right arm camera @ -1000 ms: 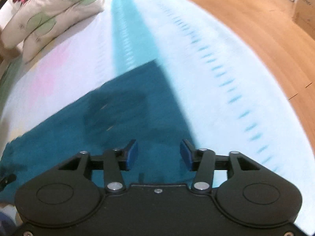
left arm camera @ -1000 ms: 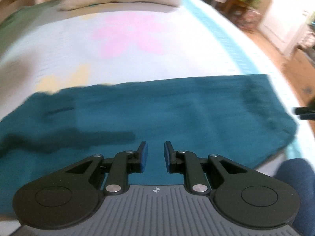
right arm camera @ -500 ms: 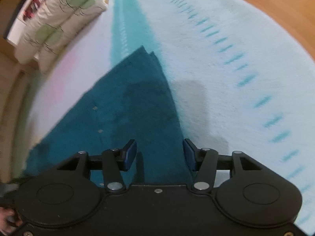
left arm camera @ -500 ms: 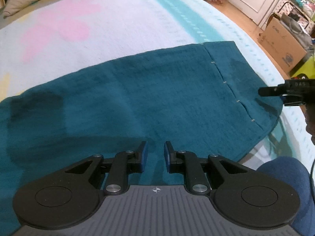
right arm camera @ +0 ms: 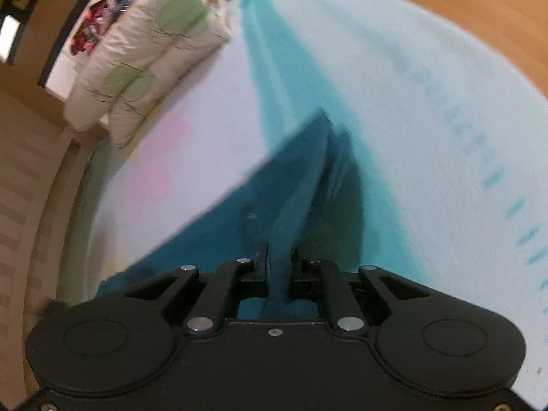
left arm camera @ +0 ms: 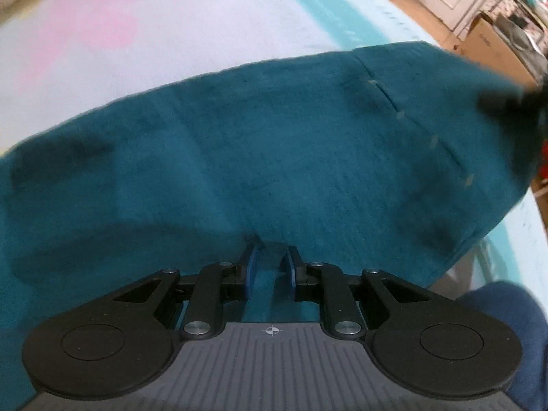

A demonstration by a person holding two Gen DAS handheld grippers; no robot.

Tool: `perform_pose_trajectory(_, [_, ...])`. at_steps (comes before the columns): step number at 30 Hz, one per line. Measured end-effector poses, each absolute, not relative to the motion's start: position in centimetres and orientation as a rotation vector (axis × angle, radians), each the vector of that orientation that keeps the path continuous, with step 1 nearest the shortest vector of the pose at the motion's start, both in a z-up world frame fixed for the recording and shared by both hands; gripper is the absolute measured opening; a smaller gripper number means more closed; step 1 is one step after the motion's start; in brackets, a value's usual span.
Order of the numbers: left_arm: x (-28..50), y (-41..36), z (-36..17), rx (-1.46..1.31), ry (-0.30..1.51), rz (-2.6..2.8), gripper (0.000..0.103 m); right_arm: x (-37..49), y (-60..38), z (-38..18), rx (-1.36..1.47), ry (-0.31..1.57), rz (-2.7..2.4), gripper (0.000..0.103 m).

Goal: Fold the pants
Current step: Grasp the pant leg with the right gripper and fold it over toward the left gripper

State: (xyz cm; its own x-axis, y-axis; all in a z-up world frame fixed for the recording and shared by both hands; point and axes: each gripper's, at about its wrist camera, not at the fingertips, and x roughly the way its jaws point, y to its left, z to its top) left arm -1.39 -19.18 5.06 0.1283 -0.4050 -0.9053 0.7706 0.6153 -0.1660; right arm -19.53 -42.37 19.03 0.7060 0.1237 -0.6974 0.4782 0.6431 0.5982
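Pants [right arm camera: 291, 205] in right hand-held gripper [right arm camera: 279, 260]

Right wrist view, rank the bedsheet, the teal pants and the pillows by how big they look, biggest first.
1. bedsheet, filling most of the frame.
2. teal pants, pinched in the right gripper.
3. pillows, though they lie farther from the camera, so their real size is unsure.

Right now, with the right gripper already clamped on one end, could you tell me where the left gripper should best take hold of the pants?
Take the near edge of the pants, right where the left gripper sits, coming in low from the near side. The cloth lies flat on the bed, so only the edge offers a lip. The right gripper already pinches its end into a ridge.
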Motion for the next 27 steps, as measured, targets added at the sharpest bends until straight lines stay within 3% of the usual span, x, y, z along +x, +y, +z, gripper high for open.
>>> perform_pose_trajectory(8, [-4.0, -13.6, 5.8, 0.372, 1.198, -0.942, 0.019, -12.0, -34.0, 26.0, 0.681, 0.777, -0.124, 0.017])
perform_pose_trajectory(14, [-1.1, -3.2, 9.1, 0.221, 1.128, -0.692, 0.019, -5.1, -22.9, 27.1, 0.512, 0.826, 0.01, 0.017])
perform_pose_trajectory(18, [1.3, 4.6, 10.7, 0.101, 1.103, -0.471, 0.018, -1.7, -15.5, 24.2, 0.455, 0.865, 0.115, 0.017])
perform_pose_trajectory(24, [2.9, 12.4, 11.5, -0.018, 1.089, -0.303, 0.018, 2.8, -4.7, 15.5, 0.31, 0.966, 0.178, 0.02])
perform_pose_trajectory(27, [3.0, 13.2, 11.6, -0.037, 1.088, -0.285, 0.018, 3.0, -2.1, 12.1, 0.236, 0.984, 0.181, 0.037])
